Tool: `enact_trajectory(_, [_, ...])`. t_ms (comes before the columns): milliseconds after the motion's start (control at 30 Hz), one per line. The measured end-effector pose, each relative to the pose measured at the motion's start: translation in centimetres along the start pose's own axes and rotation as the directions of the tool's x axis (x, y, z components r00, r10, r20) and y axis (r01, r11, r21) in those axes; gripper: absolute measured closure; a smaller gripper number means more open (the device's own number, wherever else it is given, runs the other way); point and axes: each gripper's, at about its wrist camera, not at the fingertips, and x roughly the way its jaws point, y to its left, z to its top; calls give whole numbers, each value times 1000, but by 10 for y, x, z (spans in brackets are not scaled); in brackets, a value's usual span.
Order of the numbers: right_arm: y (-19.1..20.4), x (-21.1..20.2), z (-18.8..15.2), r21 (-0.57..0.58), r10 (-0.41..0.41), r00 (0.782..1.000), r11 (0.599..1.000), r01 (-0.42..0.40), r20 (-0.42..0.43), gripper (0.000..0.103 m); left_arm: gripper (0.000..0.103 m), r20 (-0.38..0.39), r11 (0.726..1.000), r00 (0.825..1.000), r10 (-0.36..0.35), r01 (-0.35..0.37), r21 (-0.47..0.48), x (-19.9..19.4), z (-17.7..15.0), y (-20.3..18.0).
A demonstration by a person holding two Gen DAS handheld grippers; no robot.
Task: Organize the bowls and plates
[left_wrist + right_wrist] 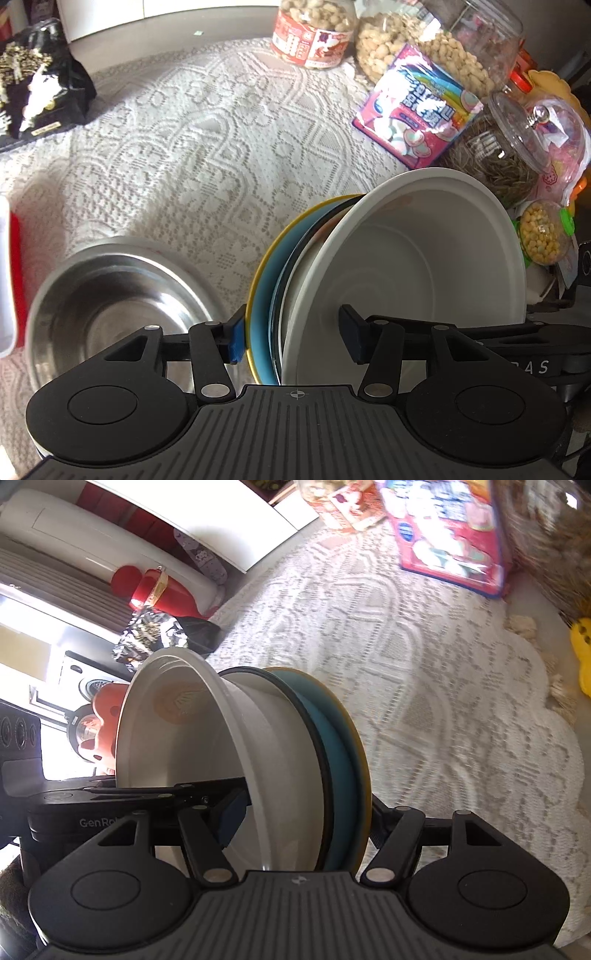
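A stack of a white bowl (406, 258), a black-rimmed dish and a blue plate with a yellow rim (264, 273) is held on edge above the lace tablecloth. My left gripper (295, 338) is shut on the stack, one pad on the blue plate, the other inside the bowl. My right gripper (306, 819) is shut on the same stack from the opposite side, around the white bowl (258, 746) and the blue plate (336, 746). A steel bowl (110, 306) sits on the cloth to the left of the stack.
Snack jars (314, 33), a pink marshmallow bag (417, 107) and a glass jar (506, 147) crowd the far right of the table. A black bag (37, 81) lies far left. The lace cloth (443, 701) edge and a yellow item (581, 653) show on the right.
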Motion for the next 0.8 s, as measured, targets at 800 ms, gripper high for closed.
enact_trajectory(800, [159, 127, -11, -387, -174, 973, 916, 103, -154, 36, 77, 61, 981, 996, 62, -50, -187, -31, -59, 171])
